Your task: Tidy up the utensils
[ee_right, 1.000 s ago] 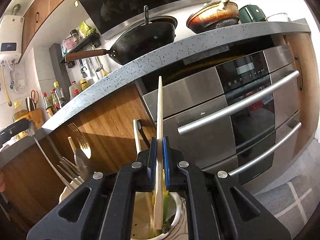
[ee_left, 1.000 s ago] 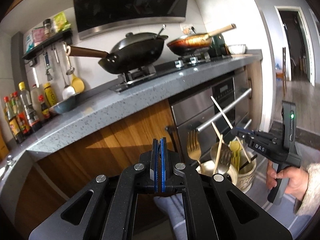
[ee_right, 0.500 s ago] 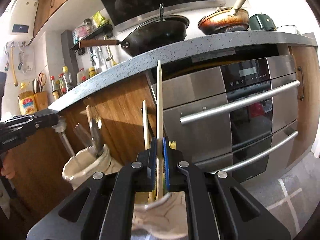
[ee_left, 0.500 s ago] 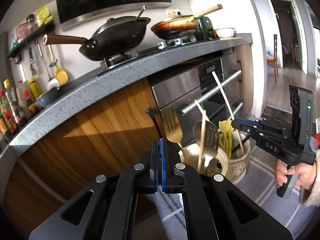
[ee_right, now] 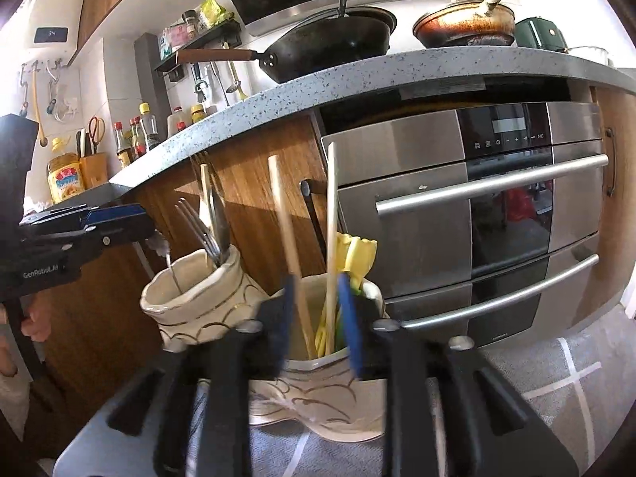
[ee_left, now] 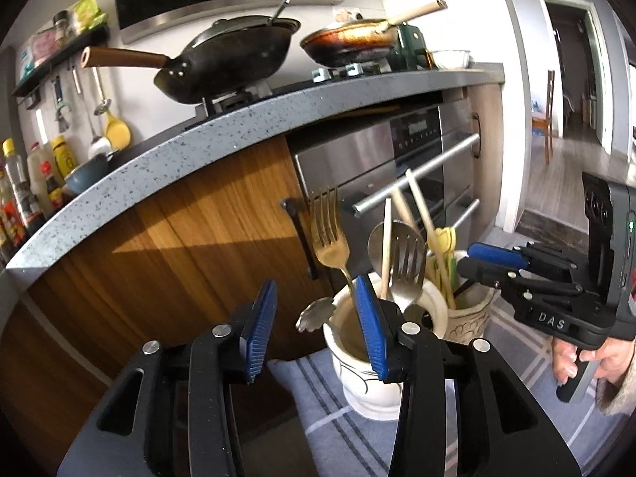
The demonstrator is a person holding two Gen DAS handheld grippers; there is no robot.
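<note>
Two cream ceramic holders stand on a striped cloth. The near holder (ee_left: 357, 361) holds a gold fork (ee_left: 328, 238), a slotted steel spoon (ee_left: 405, 262) and a flower-ended spoon. The far holder (ee_left: 465, 310), also in the right wrist view (ee_right: 318, 381), holds wooden chopsticks (ee_right: 330, 238) and yellow utensils (ee_right: 353, 256). My left gripper (ee_left: 314, 322) is open and empty beside the near holder. My right gripper (ee_right: 316, 322) is open, its pads either side of the chopsticks standing in the far holder.
A grey speckled counter (ee_left: 246, 127) overhangs wooden cabinets and a steel oven (ee_right: 497, 206) with bar handles. A black wok (ee_left: 222, 59) and a frying pan (ee_left: 349, 41) sit on the hob. Sauce bottles (ee_left: 24, 198) stand at left. A doorway (ee_left: 572, 75) opens at right.
Both grippers have opened. The right gripper let go of the chopstick, which now stands in the far holder. The left gripper has come closer to the near holder.
</note>
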